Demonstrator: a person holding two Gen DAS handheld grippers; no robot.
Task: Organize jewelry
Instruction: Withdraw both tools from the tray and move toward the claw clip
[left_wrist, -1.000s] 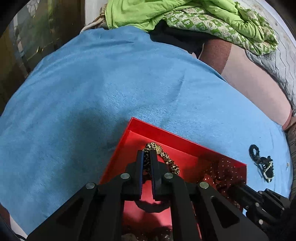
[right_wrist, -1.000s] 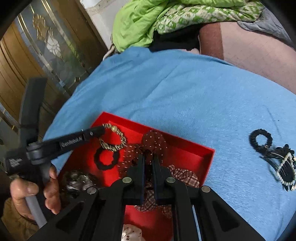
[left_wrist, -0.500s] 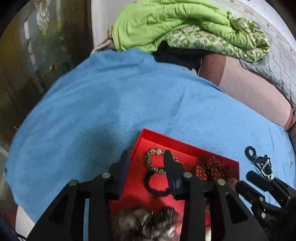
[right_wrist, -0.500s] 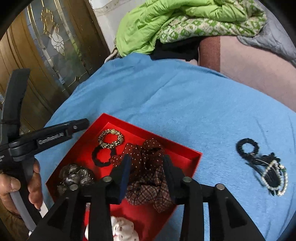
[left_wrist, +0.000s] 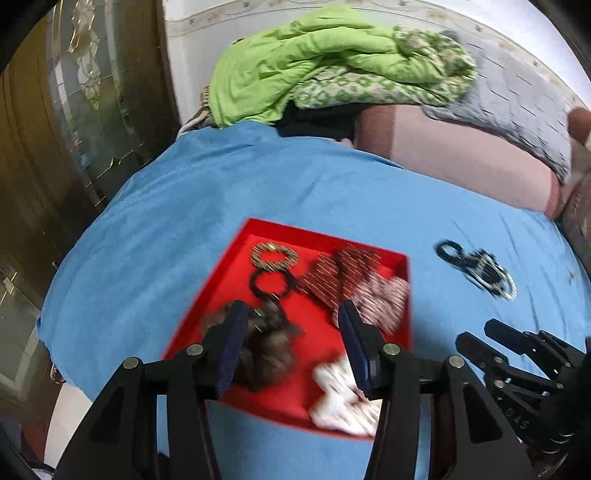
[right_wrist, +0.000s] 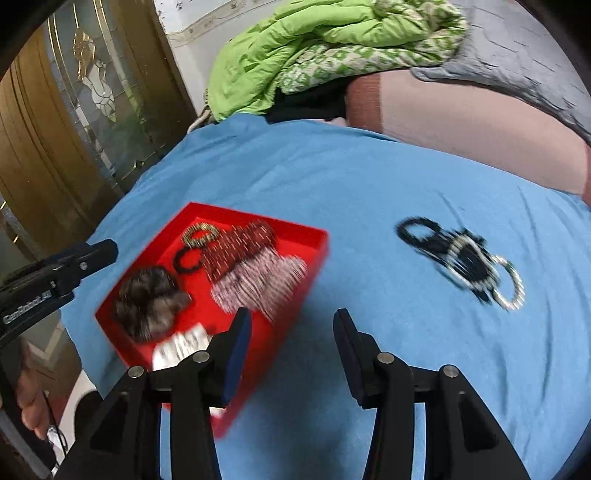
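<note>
- both my grippers stand with jaws spread wide and nothing between them: left gripper (left_wrist: 291, 343) over the red tray (left_wrist: 236, 258), right gripper (right_wrist: 291, 350) over the blue blanket (right_wrist: 369, 192) just to the right of the tray's edge.
- tray contents noted: gold beaded bracelet (left_wrist: 274, 255) at the far side, black hair tie (left_wrist: 272, 283) touching it, dotted maroon scrunchie (left_wrist: 340, 267), checked scrunchie (left_wrist: 380, 299), a furry brown one (left_wrist: 266, 347) and a white one (left_wrist: 343, 398) nearest me.
- outstanding: a small cluster well apart from the tray on the blanket, a black hair tie (right_wrist: 419, 230) and a black clip with a pearl loop (right_wrist: 484, 275); they overlap, and blur hides whether they are tangled.
- judged step in hand: the right gripper goes to that cluster; the tray side looks done.
- recommended method: approach from above, straddle one piece only, the loose black tie first, and close low against the fabric without pinching the blanket.
- caution: lift slowly; if the clip drags along, set both down and separate them.
- the left gripper should keep out of the right's path.
</note>
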